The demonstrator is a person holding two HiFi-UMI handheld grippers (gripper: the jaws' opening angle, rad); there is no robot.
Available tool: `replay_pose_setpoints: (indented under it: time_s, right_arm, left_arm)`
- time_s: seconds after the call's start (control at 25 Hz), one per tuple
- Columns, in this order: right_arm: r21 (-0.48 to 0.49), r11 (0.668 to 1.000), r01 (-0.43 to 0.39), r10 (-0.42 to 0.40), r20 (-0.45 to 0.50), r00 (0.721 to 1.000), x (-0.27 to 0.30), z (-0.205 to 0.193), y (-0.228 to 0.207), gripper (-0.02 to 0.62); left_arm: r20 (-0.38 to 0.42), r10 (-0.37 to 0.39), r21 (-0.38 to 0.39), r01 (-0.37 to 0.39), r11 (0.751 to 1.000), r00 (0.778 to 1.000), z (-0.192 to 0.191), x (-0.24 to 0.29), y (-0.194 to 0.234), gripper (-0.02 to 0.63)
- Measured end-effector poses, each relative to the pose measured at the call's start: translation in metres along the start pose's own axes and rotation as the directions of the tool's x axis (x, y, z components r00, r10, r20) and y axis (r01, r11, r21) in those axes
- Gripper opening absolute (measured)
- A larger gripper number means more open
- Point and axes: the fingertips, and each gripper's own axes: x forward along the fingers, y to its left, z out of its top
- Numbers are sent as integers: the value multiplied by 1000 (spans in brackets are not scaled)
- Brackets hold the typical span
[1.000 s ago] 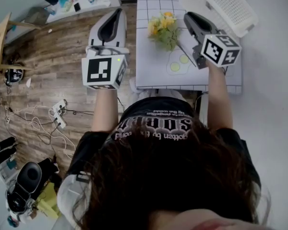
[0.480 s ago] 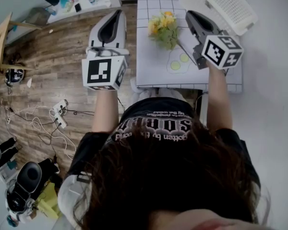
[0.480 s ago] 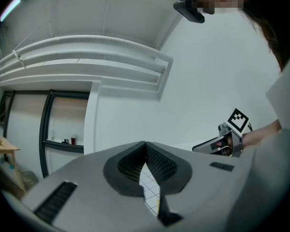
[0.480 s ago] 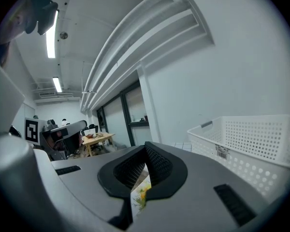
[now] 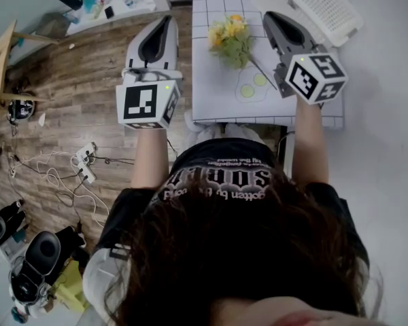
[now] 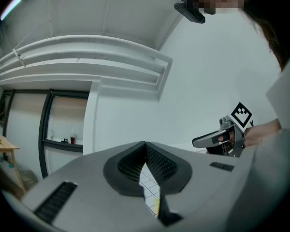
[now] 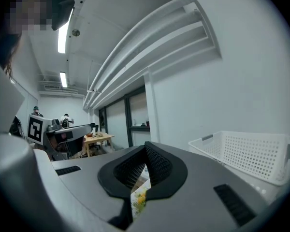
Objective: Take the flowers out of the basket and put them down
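Spreading across the top middle of the head view, the tabletop (image 5: pixel 211 104) wears a white gridded cloth, with wooden floor (image 5: pixel 75 80) to its left. At its far right corner stands the white perforated basket (image 5: pixel 323 5), cut off by the upper edge of the head view, so what lies inside it cannot be told. The right gripper view shows only its outer wall (image 7: pixel 246 153).

Both hand-held tools are raised over the near part of the tabletop, pointing away from the person. The left tongs (image 5: pixel 166 20) are clenched tip to tip on nothing; through the slit beneath the meeting tips (image 6: pixel 145 145) only gridded cloth shows. The right tongs (image 5: pixel 268 17) are likewise clenched and empty (image 7: pixel 146 148).

The flowers (image 5: pixel 231 39) are not in the basket: they lie on the tabletop, apart from it and to its left. The bunch sits between the two tools, ahead of and below them, nearer the right tongs and just to their left. Its long axis seems to run away from the person, with yellow blooms at the far end and green leaves at the near one. They peep through the slit under the right tips (image 7: pixel 139 199).

Just near of them lies a pale mat (image 5: pixel 251 87) with two yellowish circles. The stems are too small to make out, and the person's head hides the tabletop's near edge.
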Motion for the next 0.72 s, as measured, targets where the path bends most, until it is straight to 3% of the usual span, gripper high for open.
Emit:
replay_pose_setpoints:
  time_s: [0.72]
  right_arm:
    - [-69,998,12,-11,20,1000,-3,12,11,21]
  left_arm:
    - [-3,-4,-5,4,1000,1000,0,-4,3,2]
